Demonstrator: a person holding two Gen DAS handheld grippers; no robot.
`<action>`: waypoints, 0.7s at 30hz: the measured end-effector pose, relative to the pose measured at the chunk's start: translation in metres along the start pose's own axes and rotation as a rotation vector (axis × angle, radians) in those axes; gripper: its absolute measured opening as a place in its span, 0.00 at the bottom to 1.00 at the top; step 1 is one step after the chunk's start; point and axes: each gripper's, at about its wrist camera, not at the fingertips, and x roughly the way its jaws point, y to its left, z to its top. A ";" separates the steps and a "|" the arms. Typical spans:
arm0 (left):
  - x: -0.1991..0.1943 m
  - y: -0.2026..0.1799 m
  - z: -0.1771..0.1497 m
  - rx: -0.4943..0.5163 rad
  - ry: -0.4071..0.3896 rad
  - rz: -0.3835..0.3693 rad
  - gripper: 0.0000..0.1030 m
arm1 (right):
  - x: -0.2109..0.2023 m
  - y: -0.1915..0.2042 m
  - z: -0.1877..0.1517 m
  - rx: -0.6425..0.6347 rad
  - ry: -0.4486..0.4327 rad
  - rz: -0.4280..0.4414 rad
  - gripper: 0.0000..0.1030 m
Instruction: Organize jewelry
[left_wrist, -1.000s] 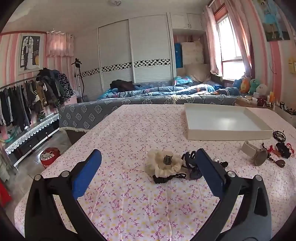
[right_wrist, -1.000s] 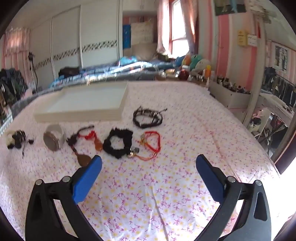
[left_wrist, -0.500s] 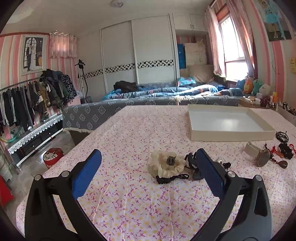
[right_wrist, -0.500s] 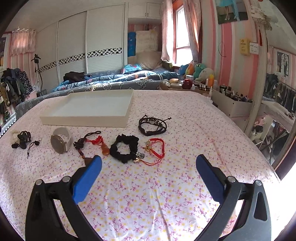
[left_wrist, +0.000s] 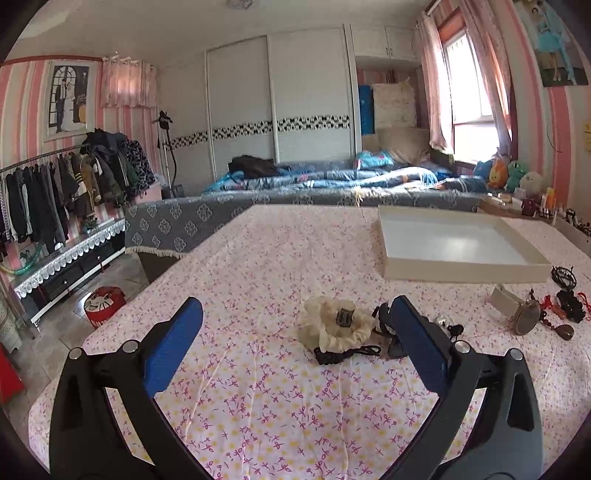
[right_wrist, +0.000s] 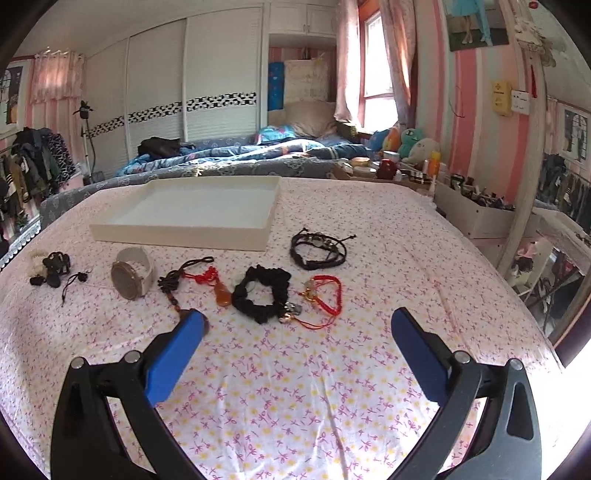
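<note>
Jewelry sat loose on the worktop (right_wrist: 332, 387), none of it in the tray (right_wrist: 184, 236) yet. Right wrist view: row across mid-frame, below the tray's near wall. Left to right: watch (right_wrist: 131, 275), dark beaded cord with orange pendant (right_wrist: 222, 295), black scrunchie (right_wrist: 264, 293), red string bracelet (right_wrist: 325, 295), and a black cord bracelet (right_wrist: 318, 248) further up, right of the tray corner. Left wrist view: cream scrunchie (left_wrist: 334, 326) at center, touching a black cord (left_wrist: 345, 353) below it and dark bits partly hidden behind the right finger.

Left tongs (left_wrist: 295, 343) were wide, holding nothing, above the cloth. Right tongs (right_wrist: 295, 350) likewise wide and empty, with the left finger tip overlapping the end of the beaded cord in frame; couldn't tell if it touched.

My read: step was picking the first piece. To do it well:
- Take one item per grasp. Black scrunchie, pendant and red bracelet lay touching or tangled at the charms, so a sloppy pinch would likely drag neighbours.
- Come down straight, fingers straddling the soft bulk of a scrunchie; it'll compress and hold.
- Thin cords: pinch at a knot or bead, not flat string on cloth.
- Avoid pinching the tablecloth, since it would shift everything.
- Lift clear of the tray wall before releasing.
</note>
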 end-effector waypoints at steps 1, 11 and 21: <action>0.002 -0.001 0.000 0.003 0.012 -0.002 0.97 | 0.001 0.000 0.000 -0.001 0.008 -0.006 0.98; 0.012 -0.004 -0.001 0.000 0.040 0.001 0.97 | 0.008 0.011 0.001 -0.058 0.060 -0.036 0.98; 0.007 -0.016 -0.004 0.050 0.005 -0.086 0.97 | 0.000 0.010 0.002 -0.062 0.030 0.018 0.98</action>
